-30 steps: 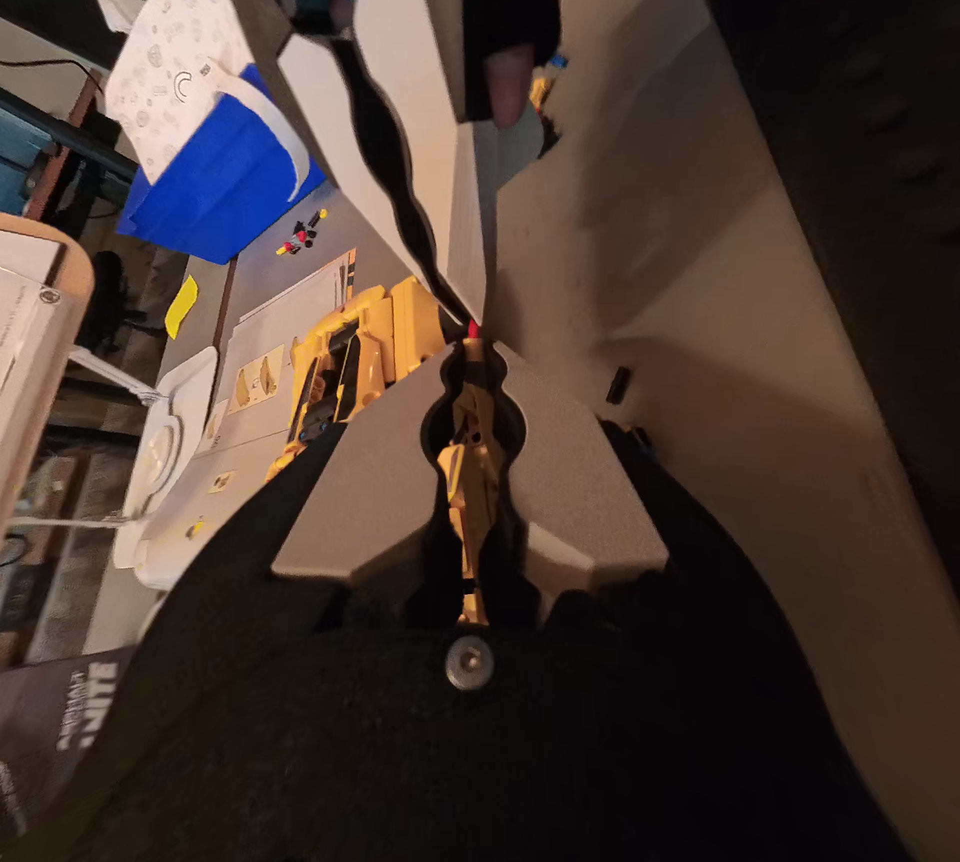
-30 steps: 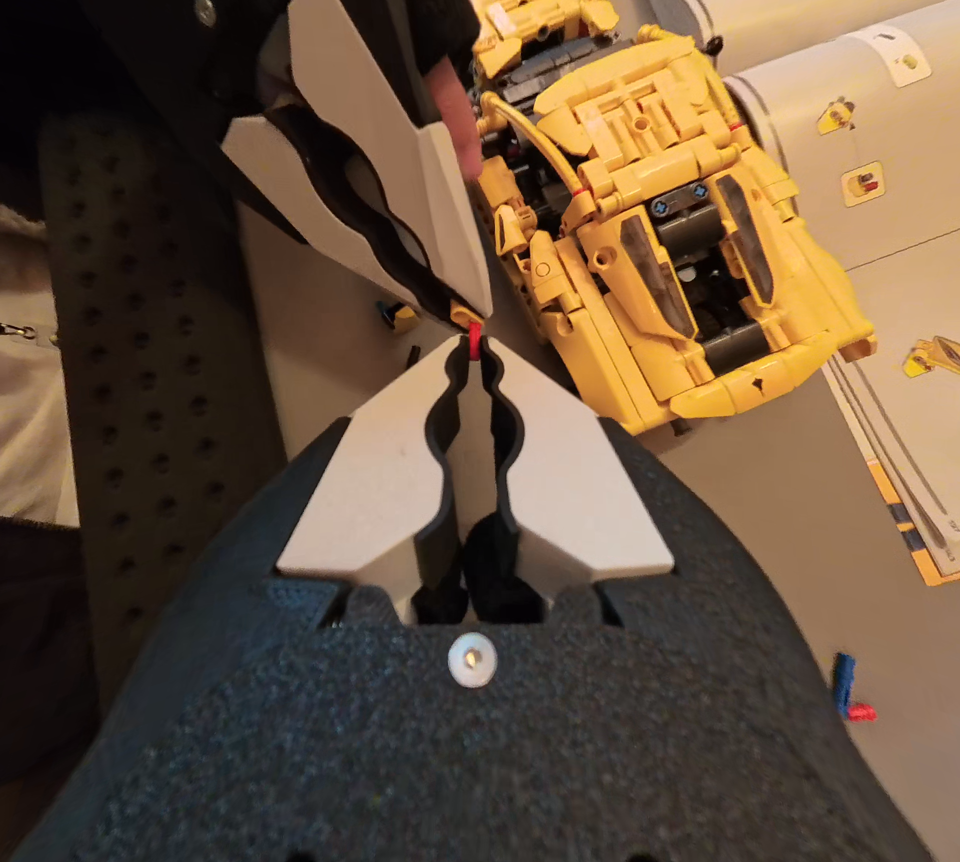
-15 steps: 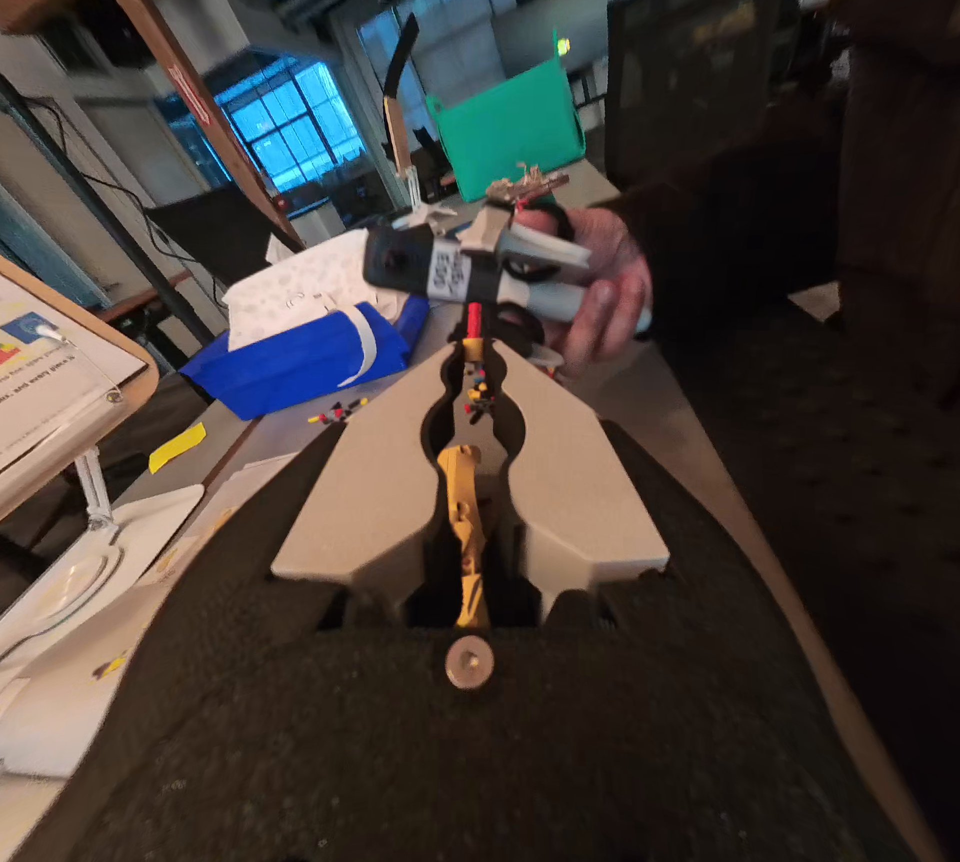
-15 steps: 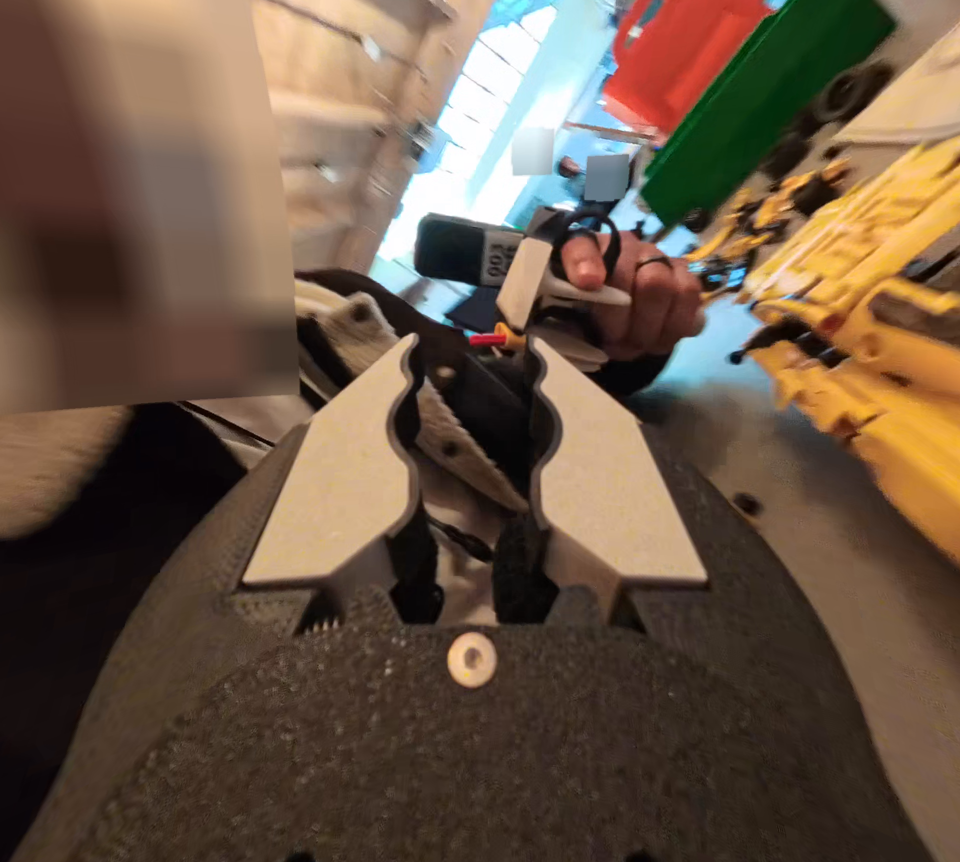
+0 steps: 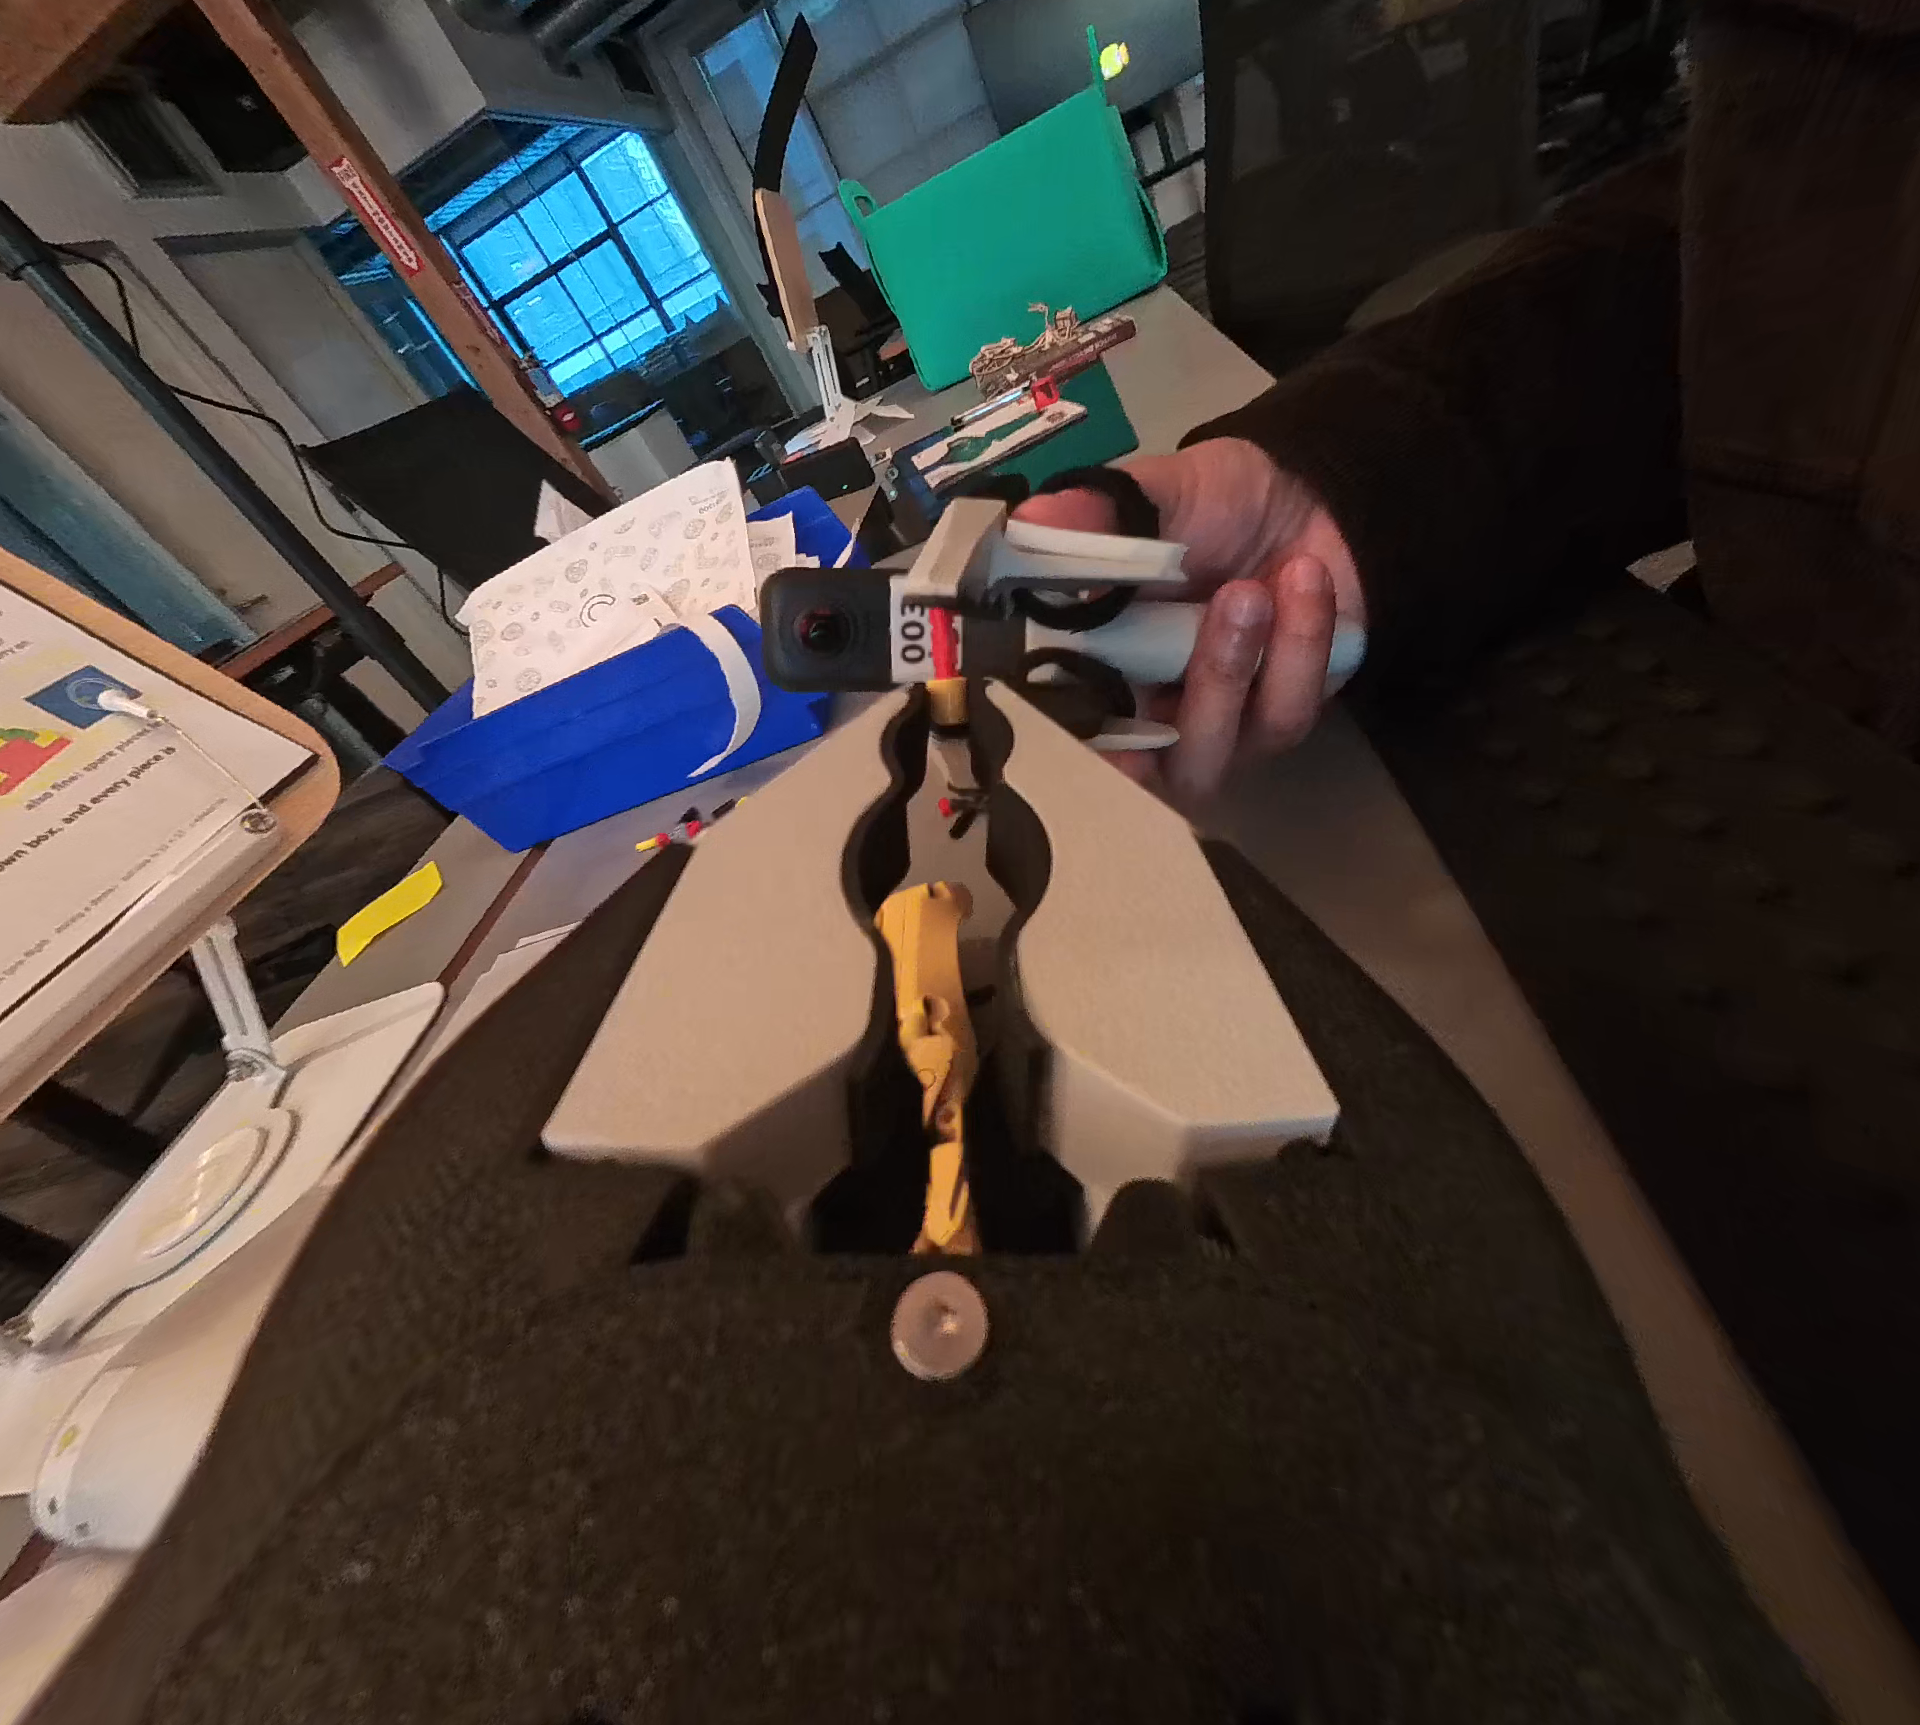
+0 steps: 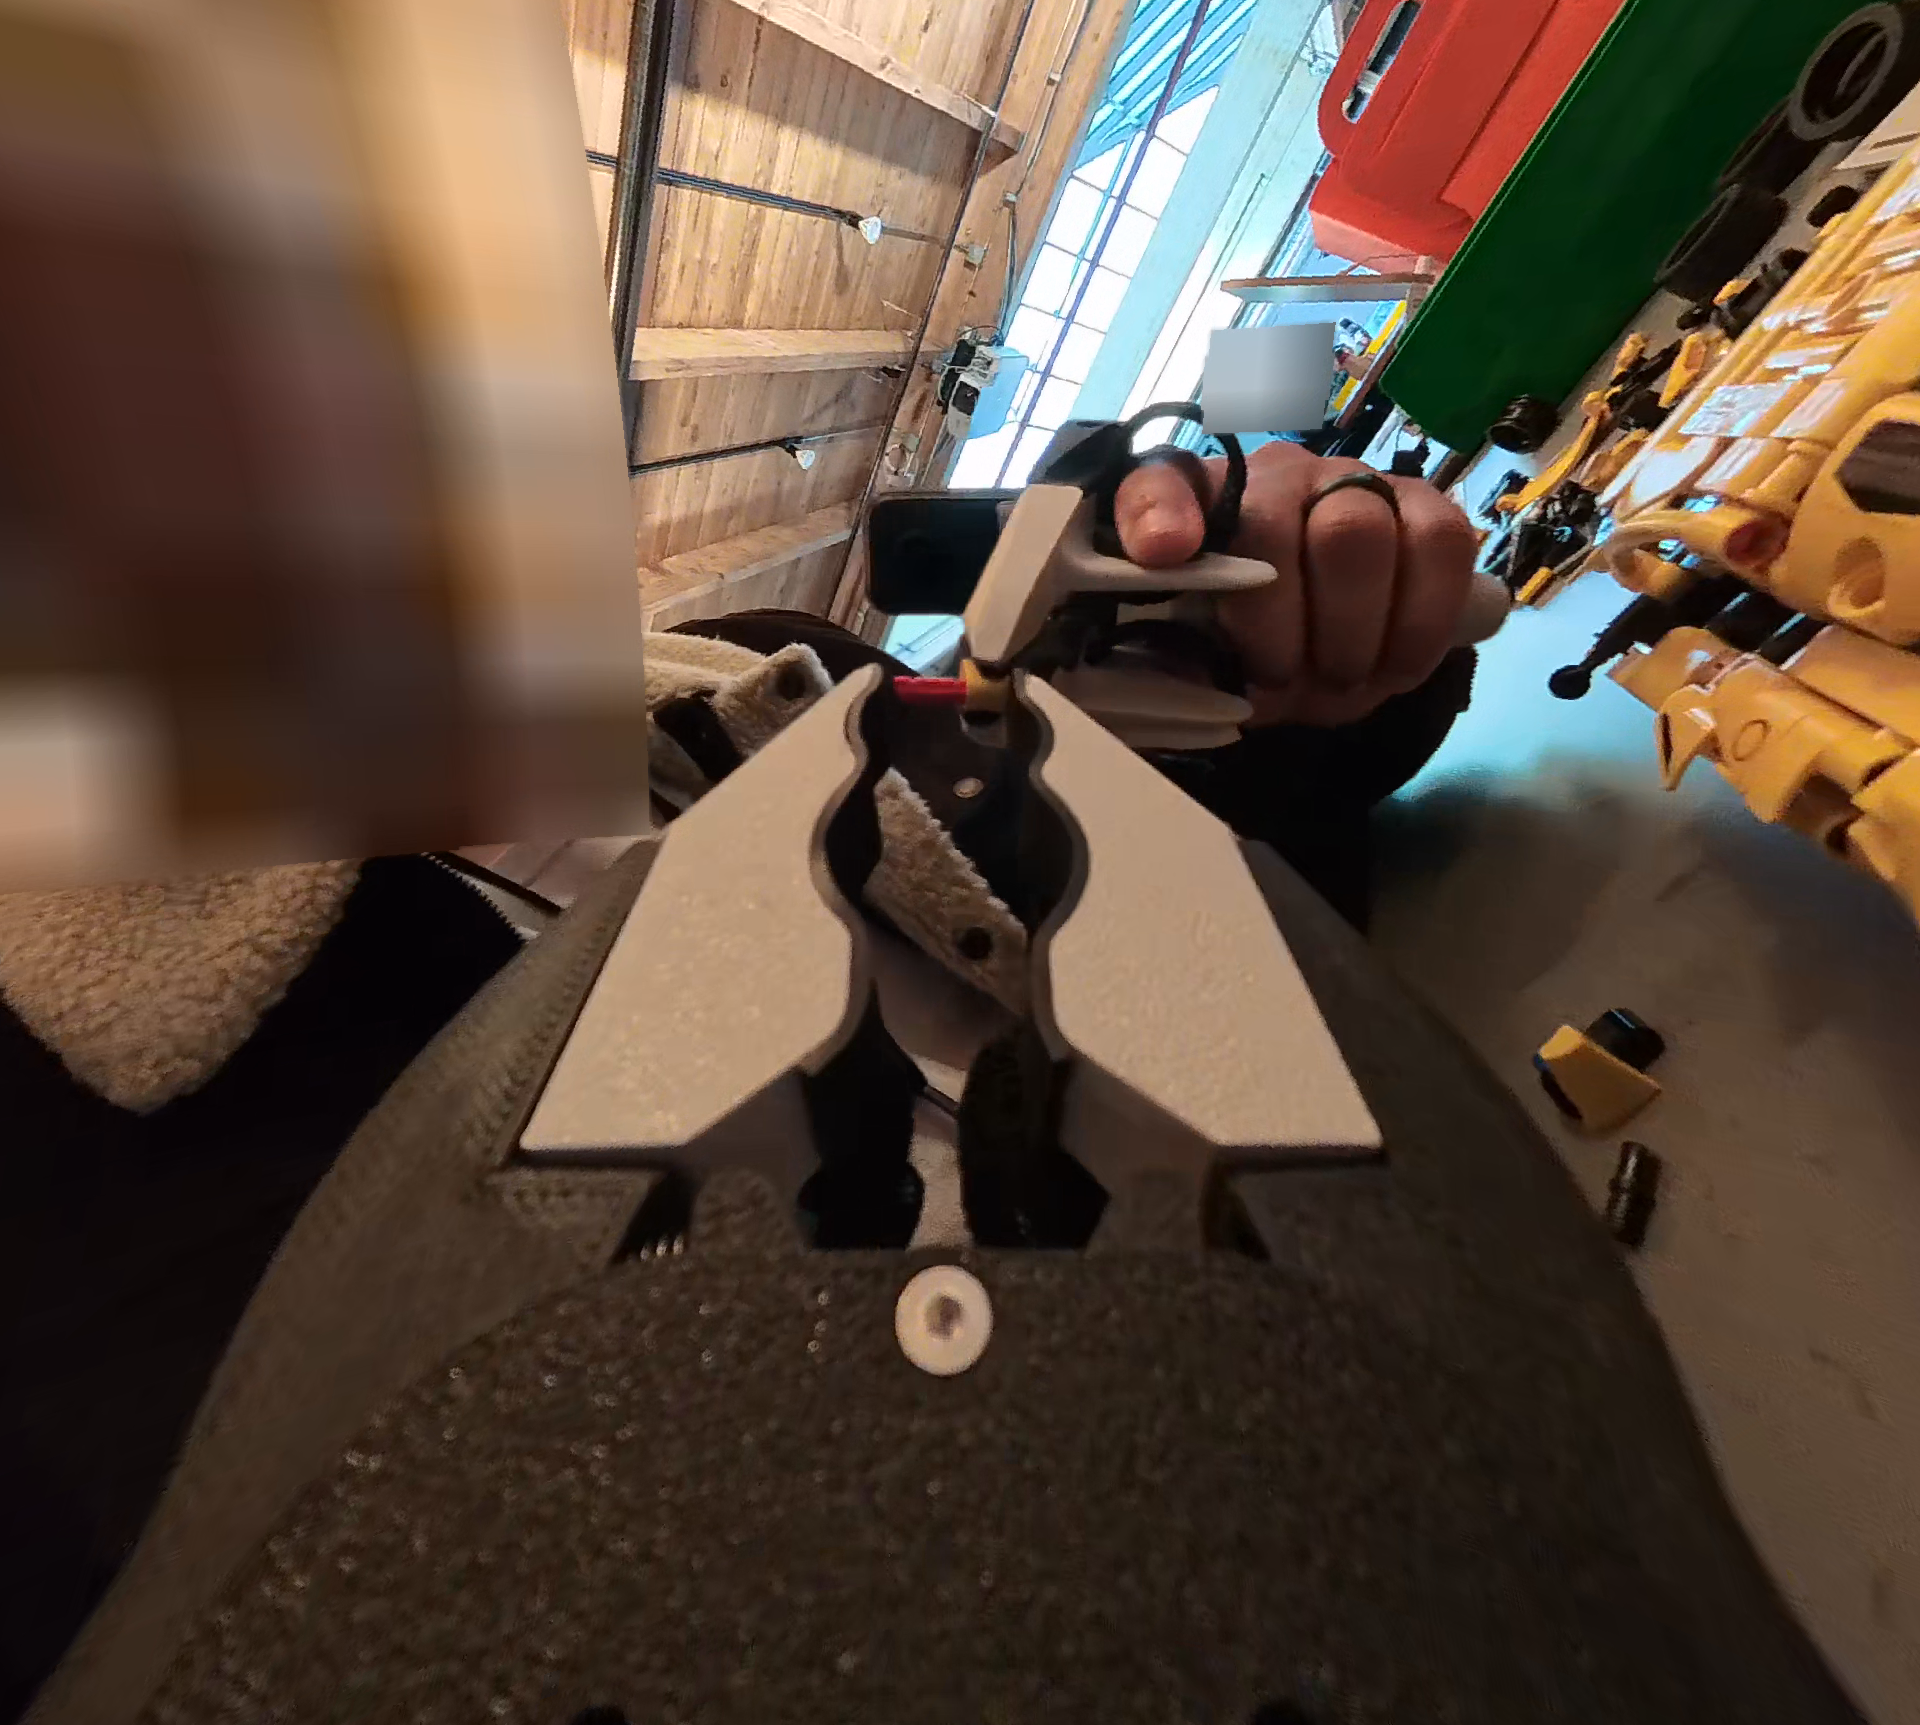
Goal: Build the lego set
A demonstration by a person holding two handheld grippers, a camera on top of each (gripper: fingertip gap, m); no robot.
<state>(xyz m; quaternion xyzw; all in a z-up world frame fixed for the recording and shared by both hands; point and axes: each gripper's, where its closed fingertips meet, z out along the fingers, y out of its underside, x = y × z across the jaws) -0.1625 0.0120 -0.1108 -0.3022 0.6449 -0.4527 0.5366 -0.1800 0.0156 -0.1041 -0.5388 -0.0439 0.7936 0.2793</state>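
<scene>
My left gripper [image 5: 951, 709] is shut on a long yellow lego part [image 5: 928, 1000] that runs back between its jaws. A yellow bush [image 5: 945, 701] and a red axle [image 5: 943, 641] stick out past its fingertips. The hand-held right gripper [image 5: 935, 626] faces it just beyond. In the right wrist view my right gripper [image 6: 945, 688] is open. The red axle [image 6: 928, 690] and yellow bush [image 6: 983, 688] lie crosswise between its fingertips, and the pads do not press on them. The left gripper [image 6: 1039, 563] shows behind, held by a hand.
The yellow lego car [image 6: 1818, 532] lies on the table at the right. A loose yellow and black piece [image 6: 1600, 1073] and a small black piece [image 6: 1631, 1208] lie near it. A blue bin [image 5: 603, 730] and small loose pieces [image 5: 675, 834] are ahead on the left. An instruction stand [image 5: 104, 792] is at the far left. Left and right tips are no more than a few centimetres apart.
Both grippers have tilted up off the table and now face each other. The right gripper let go of the red axle's tip, opened wide, then narrowed partly around it. The left kept its yellow part.
</scene>
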